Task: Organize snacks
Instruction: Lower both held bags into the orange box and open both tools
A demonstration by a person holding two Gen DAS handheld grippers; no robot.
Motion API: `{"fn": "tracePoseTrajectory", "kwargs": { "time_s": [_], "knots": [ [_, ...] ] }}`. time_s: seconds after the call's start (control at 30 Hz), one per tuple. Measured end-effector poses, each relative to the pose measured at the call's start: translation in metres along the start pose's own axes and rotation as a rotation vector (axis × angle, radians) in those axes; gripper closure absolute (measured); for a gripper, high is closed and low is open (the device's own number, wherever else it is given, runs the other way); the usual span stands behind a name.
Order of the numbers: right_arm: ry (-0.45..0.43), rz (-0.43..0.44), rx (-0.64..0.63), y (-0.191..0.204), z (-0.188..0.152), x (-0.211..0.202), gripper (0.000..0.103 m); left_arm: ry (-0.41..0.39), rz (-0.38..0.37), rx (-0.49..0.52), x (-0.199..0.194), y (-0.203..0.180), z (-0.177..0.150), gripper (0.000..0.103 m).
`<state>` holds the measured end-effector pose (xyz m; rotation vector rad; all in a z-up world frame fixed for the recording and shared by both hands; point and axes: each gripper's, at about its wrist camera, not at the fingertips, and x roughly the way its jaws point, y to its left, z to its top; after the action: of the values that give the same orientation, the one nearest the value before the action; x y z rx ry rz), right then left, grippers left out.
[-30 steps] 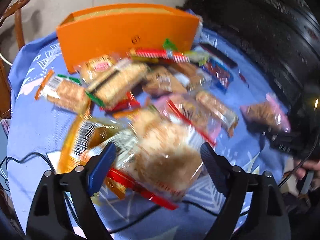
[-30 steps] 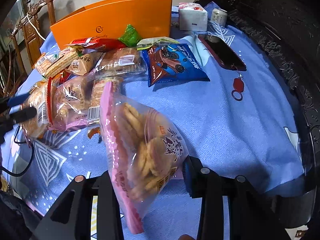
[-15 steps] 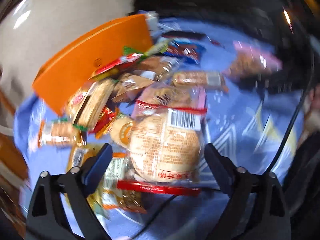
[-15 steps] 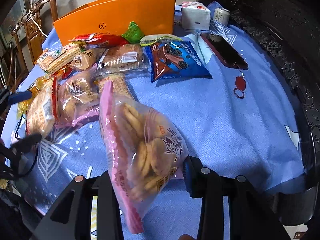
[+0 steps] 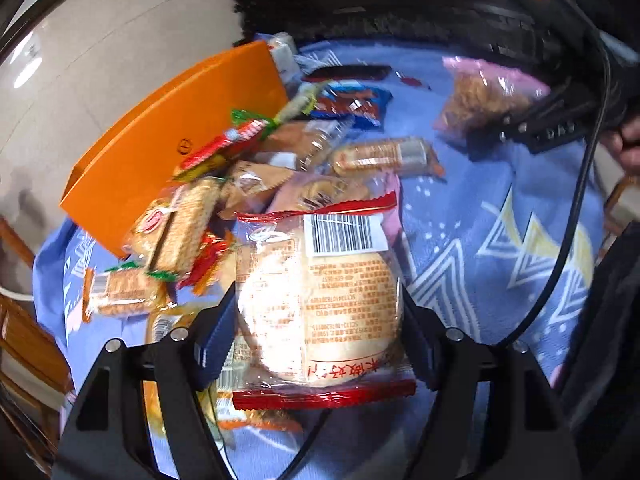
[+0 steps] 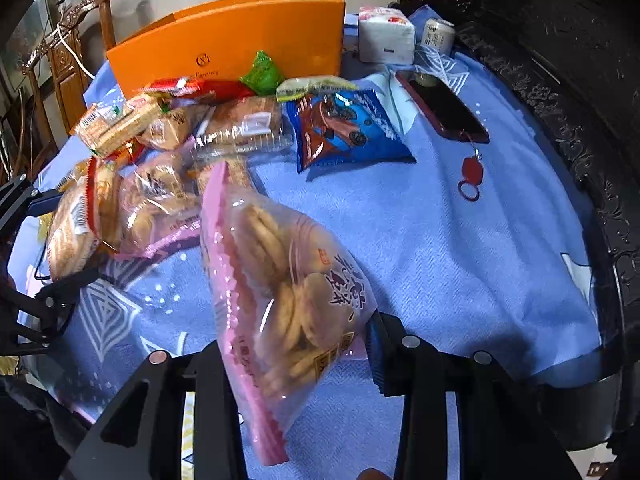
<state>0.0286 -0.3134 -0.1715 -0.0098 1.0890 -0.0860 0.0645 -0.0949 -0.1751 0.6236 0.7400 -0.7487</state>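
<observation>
Left gripper (image 5: 316, 328): jaws just closed in on the red-edged bun pack (image 5: 320, 300), pads against both its sides, pack at near edge of snack pile (image 6: 176, 128). Orange box (image 6: 240, 48) behind pile. Right gripper (image 6: 296, 364): jaws narrow, clamping pink cookie bag (image 6: 280, 280) above blue cloth (image 6: 460, 260).

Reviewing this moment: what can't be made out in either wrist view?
- Inside of the orange box: both views show only its outer wall.
- Snacks under the pile: covered by upper packets.
- Red-edged bun packet in the left tongs: small print unreadable, blurred in the left view.
- Pink biscuit bag in the right tongs: its lower end hidden behind them.
</observation>
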Motion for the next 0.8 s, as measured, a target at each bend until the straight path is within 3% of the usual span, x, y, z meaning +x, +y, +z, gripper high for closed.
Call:
{"fn": "tracePoseTrajectory", "kwargs": {
  "time_s": [0.17,0.37,0.53,0.8],
  "knots": [
    [-0.051,0.027,-0.003,0.003,0.013,-0.019,0.065,-0.049,-0.03,-0.146,-0.026,0.03,0.009,0.032],
    [-0.139,0.059,-0.025,0.016,0.049,-0.04,0.065,-0.137,-0.002,-0.308,-0.056,0.076,0.035,0.032],
    [-0.241,0.092,-0.031,0.024,0.101,-0.056,0.065,-0.214,0.043,-0.433,-0.073,0.124,0.06,0.032],
    [-0.359,0.135,0.005,0.027,0.205,-0.049,0.065,-0.263,0.145,-0.562,-0.052,0.202,0.119,0.032]
  ]
}}
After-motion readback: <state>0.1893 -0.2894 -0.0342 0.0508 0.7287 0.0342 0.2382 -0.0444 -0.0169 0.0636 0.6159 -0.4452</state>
